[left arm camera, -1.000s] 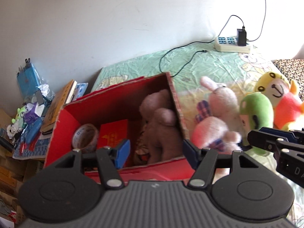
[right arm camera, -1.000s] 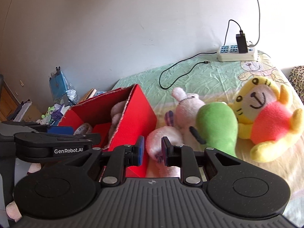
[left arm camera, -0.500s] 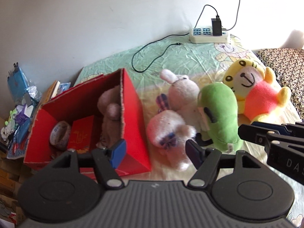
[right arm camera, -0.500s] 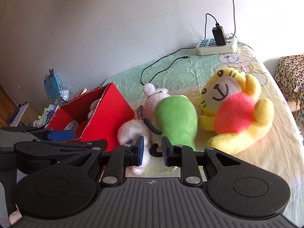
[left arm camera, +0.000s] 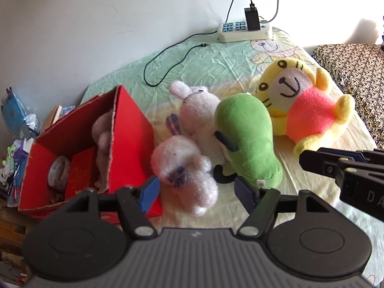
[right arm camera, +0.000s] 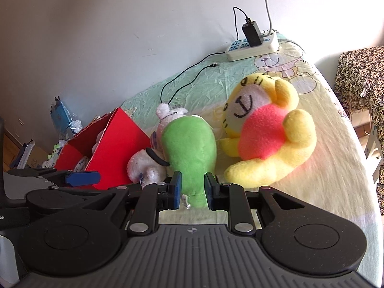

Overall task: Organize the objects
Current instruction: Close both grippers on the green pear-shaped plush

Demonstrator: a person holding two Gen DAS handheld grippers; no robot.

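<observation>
A red cardboard box (left arm camera: 129, 129) stands at the left of the bed with a pink plush (left arm camera: 103, 132) and a tape roll (left arm camera: 58, 172) inside. Beside it lie a pink bunny plush (left arm camera: 184, 170), a green plush (left arm camera: 247, 141) and a yellow-and-pink bear plush (left arm camera: 302, 108). My left gripper (left arm camera: 195, 192) is open, just in front of the pink bunny. My right gripper (right arm camera: 192, 190) is open with a narrow gap, its jaws on either side of the green plush's (right arm camera: 189, 148) near end; I cannot tell if they touch it.
A white power strip (left arm camera: 244, 30) with a black charger and a loose cable (left arm camera: 168, 64) lies at the back of the bed by the wall. Clutter and books (left arm camera: 16, 129) sit left of the box. A patterned cloth (left arm camera: 352, 72) is at the right.
Both grippers have swung right, away from the red box and toward the plush toys. The right gripper's jaws have opened slightly and now flank the green plush's end.
</observation>
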